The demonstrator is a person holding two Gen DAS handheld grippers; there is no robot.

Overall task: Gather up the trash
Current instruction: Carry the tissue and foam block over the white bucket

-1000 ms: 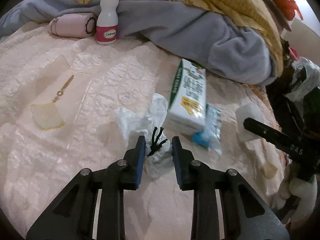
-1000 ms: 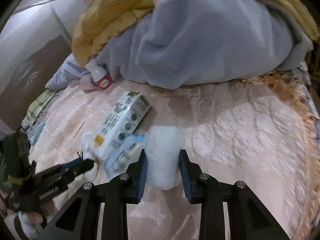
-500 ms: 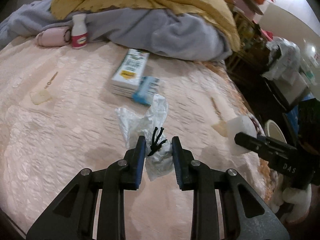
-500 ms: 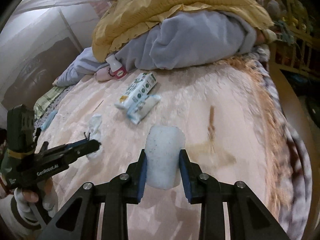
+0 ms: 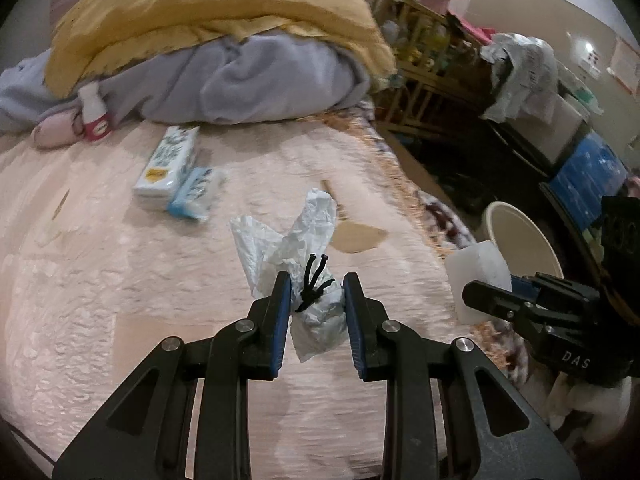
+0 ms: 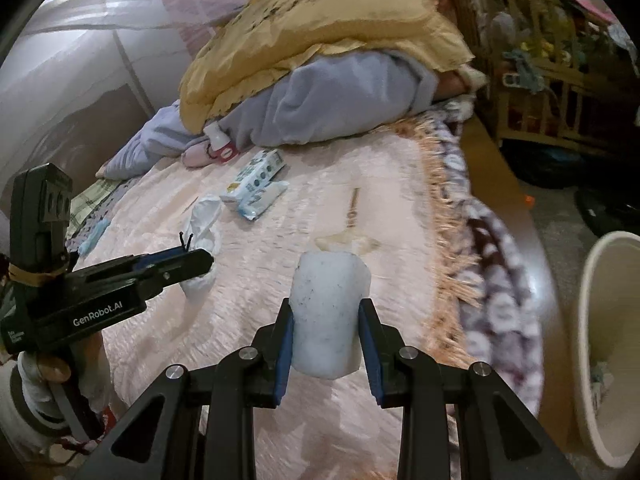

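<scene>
Your left gripper (image 5: pixel 316 292) clenched on crumpled white tissue wad (image 5: pixel 316 312) tangled with black hair tie (image 5: pixel 314 280), your right gripper (image 6: pixel 327 320) clenched on white foam block (image 6: pixel 326 312), both held above pink bed cover (image 5: pixel 120 280), cream bin (image 6: pixel 608 340) beside bed at right.

A lived-in home bedroom: a bed (image 5: pixel 120 280) with a pink quilted, fringed bedspread carries a heaped yellow quilt (image 6: pixel 320 36) and grey fleece blanket (image 5: pixel 256 80). Beside it stand a wooden baby cot (image 6: pixel 540 72), cluttered storage boxes (image 5: pixel 592 172) and a cream waste bin (image 6: pixel 600 320).
</scene>
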